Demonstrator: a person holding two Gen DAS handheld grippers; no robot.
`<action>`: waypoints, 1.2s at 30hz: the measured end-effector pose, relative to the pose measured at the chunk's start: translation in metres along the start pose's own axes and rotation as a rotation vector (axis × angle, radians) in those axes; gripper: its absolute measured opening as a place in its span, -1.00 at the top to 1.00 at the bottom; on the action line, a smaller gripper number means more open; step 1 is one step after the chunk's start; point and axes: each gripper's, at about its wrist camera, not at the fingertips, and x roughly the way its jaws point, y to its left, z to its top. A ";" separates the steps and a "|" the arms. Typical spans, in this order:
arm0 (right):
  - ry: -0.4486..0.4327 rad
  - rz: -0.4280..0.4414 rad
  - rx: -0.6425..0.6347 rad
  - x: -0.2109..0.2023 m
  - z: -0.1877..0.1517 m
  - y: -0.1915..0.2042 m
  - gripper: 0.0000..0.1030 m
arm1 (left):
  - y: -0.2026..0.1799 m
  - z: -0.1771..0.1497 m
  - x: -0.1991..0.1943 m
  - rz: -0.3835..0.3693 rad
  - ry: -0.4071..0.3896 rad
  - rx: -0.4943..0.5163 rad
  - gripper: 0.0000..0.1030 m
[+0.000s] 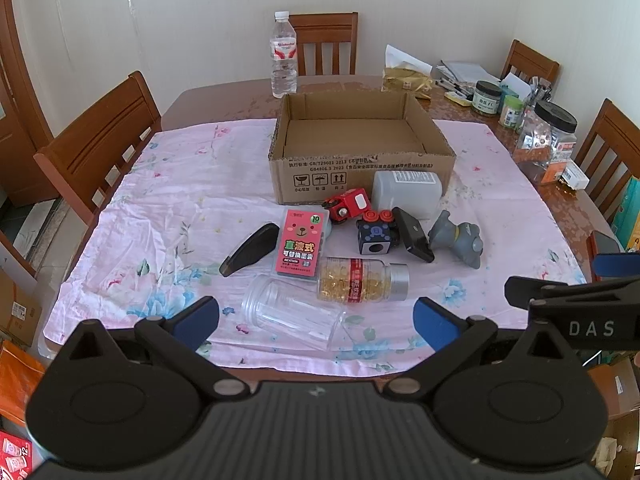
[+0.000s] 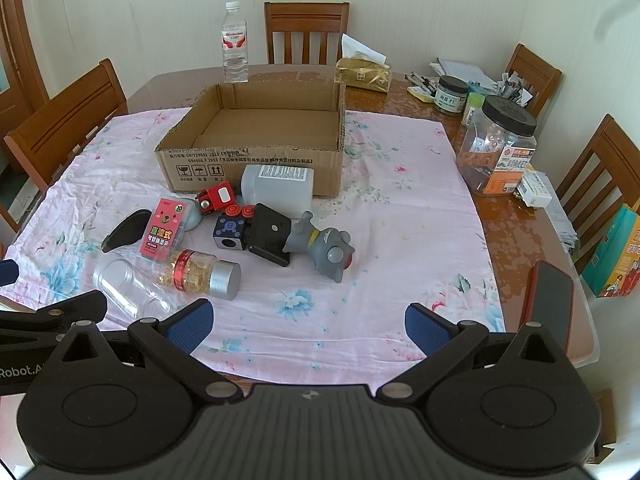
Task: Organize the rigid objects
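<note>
"DAS" on right gripper (image 1: 576,320)

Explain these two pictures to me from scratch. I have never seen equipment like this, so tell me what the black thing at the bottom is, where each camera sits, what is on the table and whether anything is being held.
The black shapes with blue pads are two hand-held grippers, each carrying a wide-angle camera that looks along its fingers. One picture comes from the left gripper, the other from the right gripper. Both are open and hold nothing. On the pink floral cloth stands an empty cardboard box. In front of it lie small things: a clear empty jar, a bottle of yellow capsules, a pink card pack, a red toy car, a white bottle and a grey toy figure.
</note>
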 end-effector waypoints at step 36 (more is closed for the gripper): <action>-0.050 0.063 -0.036 0.014 0.000 -0.004 -1.00 | 0.005 -0.012 0.023 -0.094 -0.047 0.076 -0.99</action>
